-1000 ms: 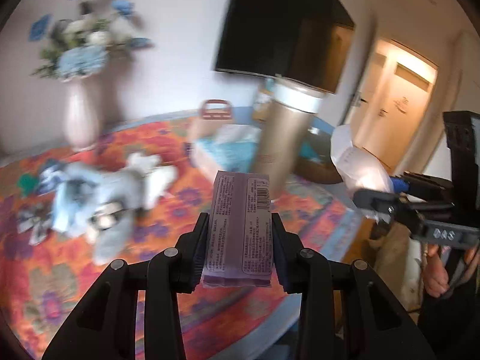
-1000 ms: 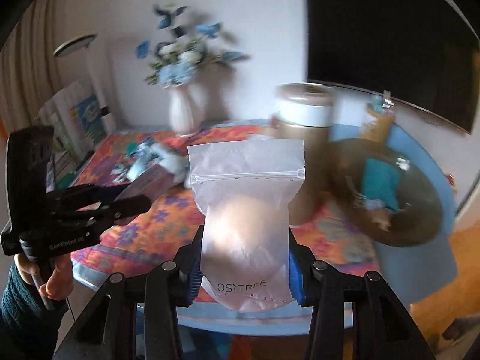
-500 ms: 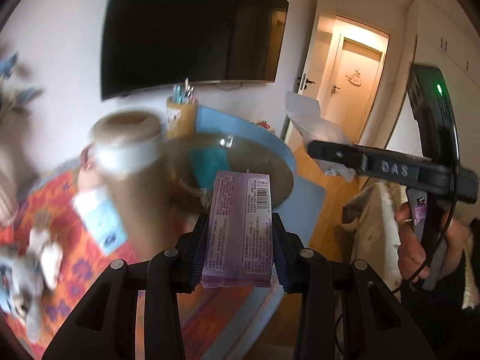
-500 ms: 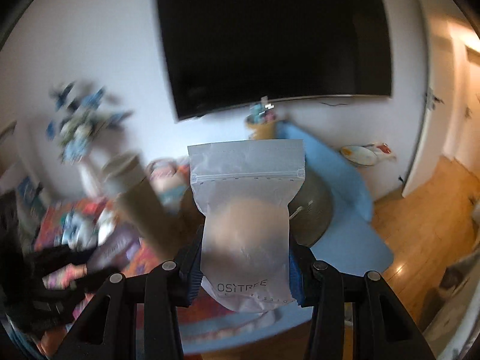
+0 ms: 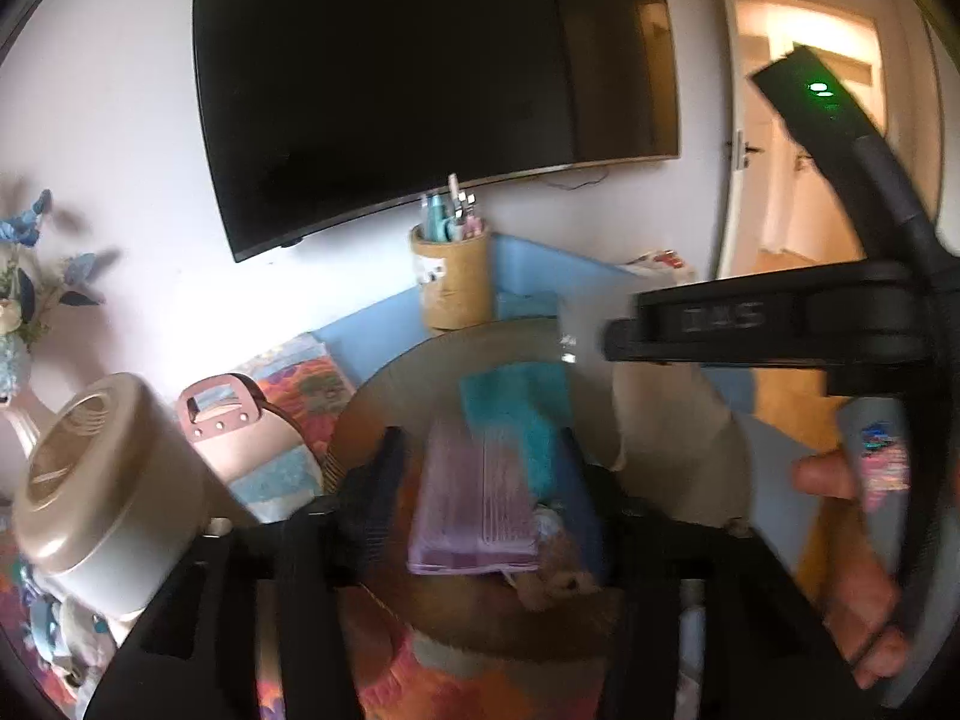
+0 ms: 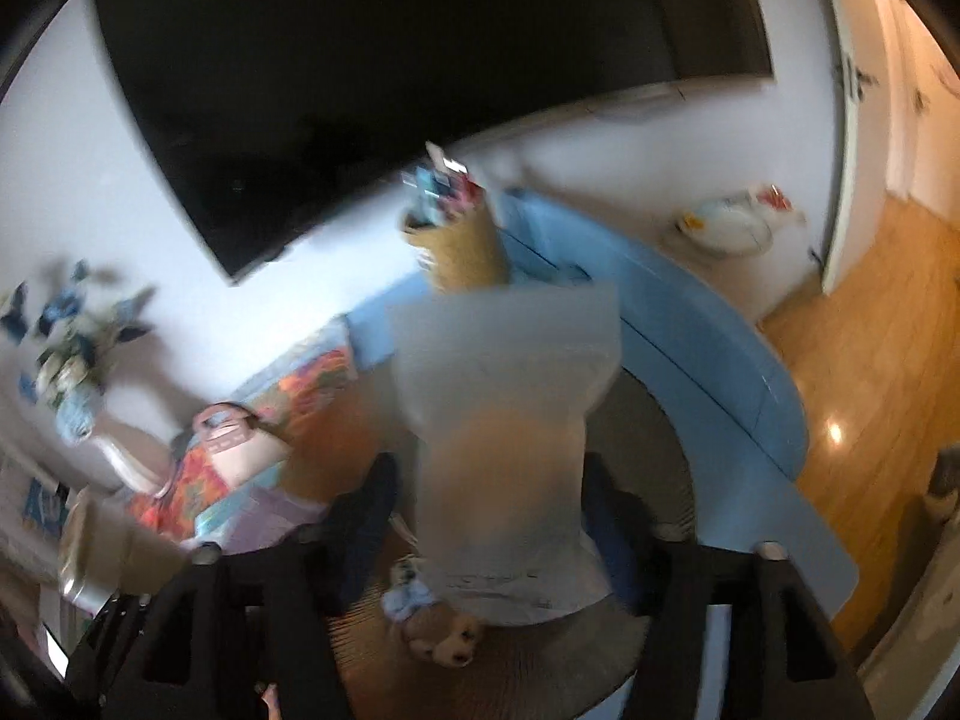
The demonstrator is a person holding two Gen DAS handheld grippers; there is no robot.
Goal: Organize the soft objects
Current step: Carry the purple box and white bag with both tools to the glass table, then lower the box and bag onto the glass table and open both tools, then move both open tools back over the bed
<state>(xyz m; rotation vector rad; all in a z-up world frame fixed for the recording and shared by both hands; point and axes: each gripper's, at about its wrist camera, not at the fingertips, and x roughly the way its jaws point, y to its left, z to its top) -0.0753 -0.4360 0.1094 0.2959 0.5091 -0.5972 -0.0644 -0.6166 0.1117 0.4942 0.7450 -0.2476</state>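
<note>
My left gripper [image 5: 480, 492] is open, its jaws spread wider than the purple tissue pack [image 5: 474, 504], which sits loose between them over the round brown basket [image 5: 384, 420]. A teal cloth [image 5: 522, 414] and a small plush dog [image 5: 558, 582] lie in the basket. My right gripper [image 6: 498, 516] is open too, its jaws apart from the frosted zip pouch [image 6: 504, 420] over the same basket [image 6: 660, 432]. The plush dog [image 6: 444, 636] shows below the pouch. The right gripper's body [image 5: 780, 324] crosses the left wrist view.
A tan canister [image 5: 102, 492] and a pink-handled bag [image 5: 234, 426] stand left of the basket. A cork pen holder [image 5: 453, 282] stands behind it by the wall under the TV [image 5: 432, 78]. A flower vase [image 6: 78, 372] is far left. The blue table edge [image 6: 750, 372] curves right, above wooden floor.
Both grippers swung right from the patterned cloth to over the basket and tilted down. Both sets of jaws have opened, letting go of the tissue pack and the pouch.
</note>
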